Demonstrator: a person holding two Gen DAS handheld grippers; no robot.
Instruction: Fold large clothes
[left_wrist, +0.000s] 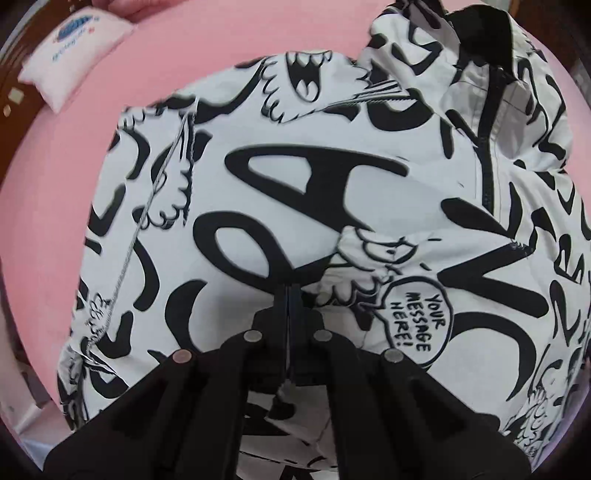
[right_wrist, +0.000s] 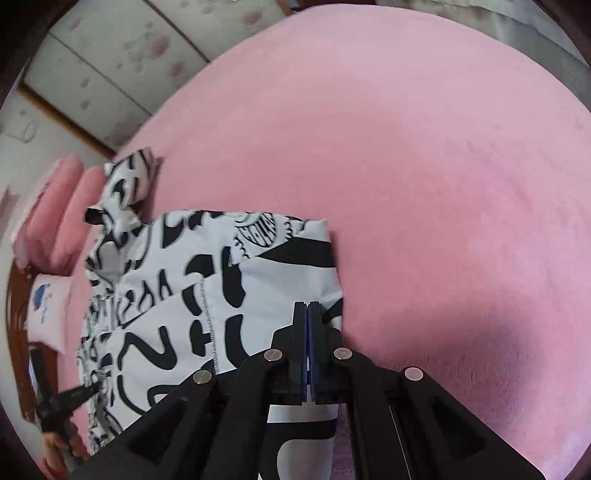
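**A:** Right at the lens, the left gripper (left_wrist: 288, 295) is clamped tight, jaws together, a pinch of the printed jacket (left_wrist: 314, 184) apparently caught so the fold can be carried.

**B:** And the right gripper (right_wrist: 307, 314)?

**A:** Fully closed at the jacket's near corner; whether cloth is pinched, I can't tell. Beyond, the jacket lies spread on the pink bed (right_wrist: 443, 147), pillow (left_wrist: 74, 51) farthest back.

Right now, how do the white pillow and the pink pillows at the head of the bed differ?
The white pillow carries a blue printed picture; the pink pillows are plain. The white pillow lies nearer the wooden headboard, while the pink pillows lie beside the jacket's hood end. The white one looks flat; the pink ones look rounder. All rest on the pink bed.
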